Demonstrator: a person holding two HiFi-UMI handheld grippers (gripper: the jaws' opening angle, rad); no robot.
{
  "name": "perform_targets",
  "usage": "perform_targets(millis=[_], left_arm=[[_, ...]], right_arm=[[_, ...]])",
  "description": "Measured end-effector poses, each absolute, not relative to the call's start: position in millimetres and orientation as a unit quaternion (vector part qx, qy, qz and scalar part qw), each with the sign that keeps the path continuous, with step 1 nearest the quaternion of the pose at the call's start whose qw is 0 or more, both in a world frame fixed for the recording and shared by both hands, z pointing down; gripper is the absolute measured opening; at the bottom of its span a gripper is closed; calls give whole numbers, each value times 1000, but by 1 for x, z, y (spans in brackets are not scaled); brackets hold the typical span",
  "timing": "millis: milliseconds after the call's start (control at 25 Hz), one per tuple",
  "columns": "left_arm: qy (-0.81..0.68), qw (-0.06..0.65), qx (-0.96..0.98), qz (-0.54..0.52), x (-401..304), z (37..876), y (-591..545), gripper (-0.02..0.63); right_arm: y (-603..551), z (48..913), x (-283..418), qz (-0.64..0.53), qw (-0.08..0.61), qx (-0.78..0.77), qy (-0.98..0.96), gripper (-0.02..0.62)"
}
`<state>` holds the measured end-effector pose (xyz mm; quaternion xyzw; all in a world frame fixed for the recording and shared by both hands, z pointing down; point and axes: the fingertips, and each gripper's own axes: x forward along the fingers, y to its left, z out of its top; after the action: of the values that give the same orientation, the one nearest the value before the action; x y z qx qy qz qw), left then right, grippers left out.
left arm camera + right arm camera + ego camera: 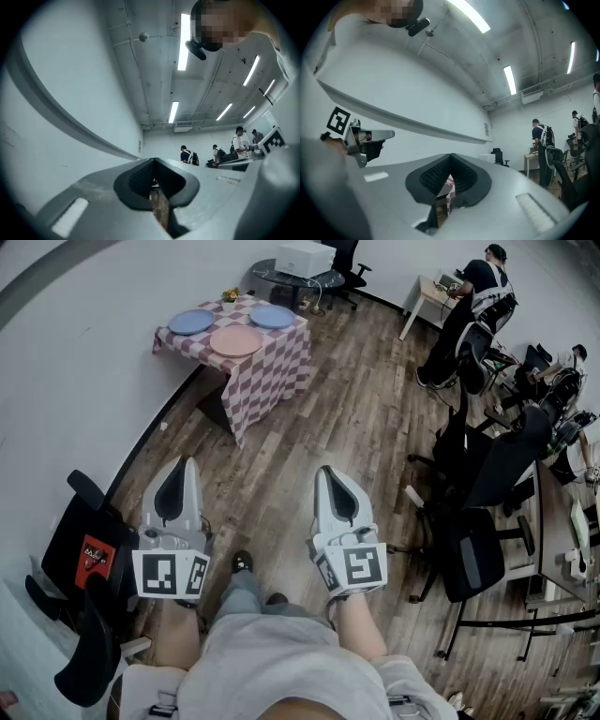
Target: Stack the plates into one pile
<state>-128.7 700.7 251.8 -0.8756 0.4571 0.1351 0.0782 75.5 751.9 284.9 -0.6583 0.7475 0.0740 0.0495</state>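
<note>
1. We see three plates lying apart on the far table [292, 351], none stacked yet: a pink plate [235, 340] nearest the front edge, one blue plate [190, 322] behind it to the left, and another blue plate [272, 316] behind it to the right. They sit close together, and we cannot tell whether any rims touch.
2. The table is covered by a checkered cloth [267, 381] that hangs down the sides. Risk: a jaw sliding under a rim could pinch the cloth along with the plate, and lifting would then drag the other plates toward the edge.
3. The plates look shallow and lie flat. We judge the rim hard to catch, and a thin edge grip could let a plate tilt and slip out.
4. A small yellowish item [230, 294] sits at the back corner. We cannot identify it, but a plate carried across that corner could knock it.
5. The left gripper [178, 470] and right gripper [330, 474] are held near the body, well apart from the table. Each has its jaws pressed together with nothing between them, so they must spread before contact or they will push a plate rather than take it.
6. Open wooden floor [356, 418] lies between us and the table. Office chairs [469, 549] crowd the right side, so veering that way risks a bump.
</note>
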Motion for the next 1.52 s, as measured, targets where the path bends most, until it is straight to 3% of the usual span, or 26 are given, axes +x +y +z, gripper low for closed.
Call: perform_targets(millis=[840, 1200, 1520], left_arm=[[432, 97, -889, 118, -115, 252, 709, 3], [431, 89, -886, 142, -110, 242, 624, 5], [444, 106, -880, 133, -113, 226, 508, 3]], right_arm=[[739, 291, 72, 63, 60, -652, 754, 2], [679, 264, 39, 159, 28, -555, 816, 2], [553, 250, 57, 146, 67, -602, 782, 2]])
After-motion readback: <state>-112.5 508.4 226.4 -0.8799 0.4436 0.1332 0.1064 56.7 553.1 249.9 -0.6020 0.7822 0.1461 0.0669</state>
